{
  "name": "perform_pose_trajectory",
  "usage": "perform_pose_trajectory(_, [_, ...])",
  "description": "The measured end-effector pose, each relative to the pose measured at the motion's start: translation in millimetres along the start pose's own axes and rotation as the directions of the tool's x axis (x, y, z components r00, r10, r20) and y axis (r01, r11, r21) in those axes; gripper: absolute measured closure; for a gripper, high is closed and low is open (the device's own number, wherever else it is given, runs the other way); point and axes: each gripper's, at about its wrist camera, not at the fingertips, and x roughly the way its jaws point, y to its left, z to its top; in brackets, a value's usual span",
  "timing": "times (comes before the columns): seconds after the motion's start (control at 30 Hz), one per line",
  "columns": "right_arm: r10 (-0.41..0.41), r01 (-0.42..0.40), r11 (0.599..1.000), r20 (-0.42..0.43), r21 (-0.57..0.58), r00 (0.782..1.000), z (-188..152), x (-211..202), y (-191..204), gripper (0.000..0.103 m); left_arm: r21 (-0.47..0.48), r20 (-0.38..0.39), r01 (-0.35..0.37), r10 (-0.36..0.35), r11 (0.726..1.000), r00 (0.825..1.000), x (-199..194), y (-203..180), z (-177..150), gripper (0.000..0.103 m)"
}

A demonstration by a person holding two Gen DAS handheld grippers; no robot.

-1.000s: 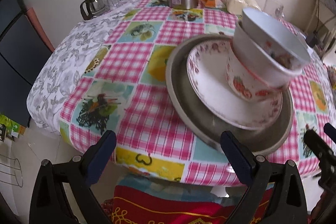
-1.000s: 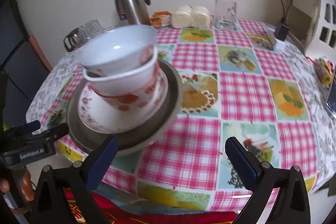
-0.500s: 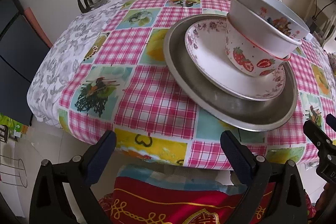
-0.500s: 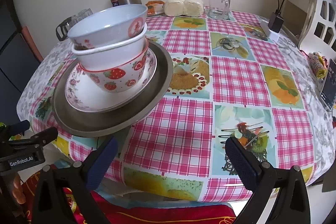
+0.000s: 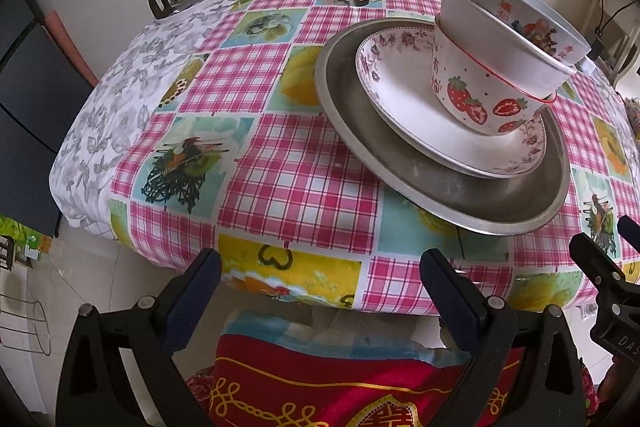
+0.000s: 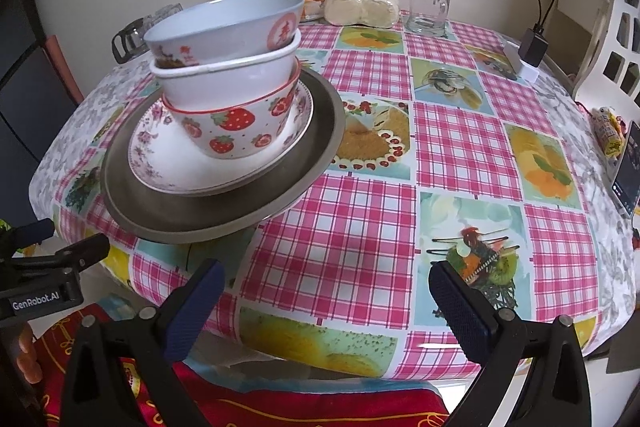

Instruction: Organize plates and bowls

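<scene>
A checked counter (image 6: 452,147) is seen bearing a metal tray (image 6: 224,211); on it a floral plate (image 6: 168,163) and three stacked bowls (image 6: 236,75) are set. Both the left tongs (image 5: 320,283) and right tongs (image 6: 326,291) are held apart, empty, before the counter edge.

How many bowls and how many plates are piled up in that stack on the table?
Bowls: 3, the blue bowl on top, the white bowl under it, the strawberry bowl lowest.
Plates: 2, the flowered plate and the metal plate under it.
Total: 5
</scene>
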Motion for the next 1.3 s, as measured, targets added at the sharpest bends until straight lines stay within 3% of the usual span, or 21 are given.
perform_pose_trajectory(1.3, [-0.025,0.024,0.999,-0.025,-0.028,0.999,3.8,10.7,0.4,0.000,-0.015,-0.040,0.053,-0.053,0.998,0.998,13.8,3.8,5.1,0.004])
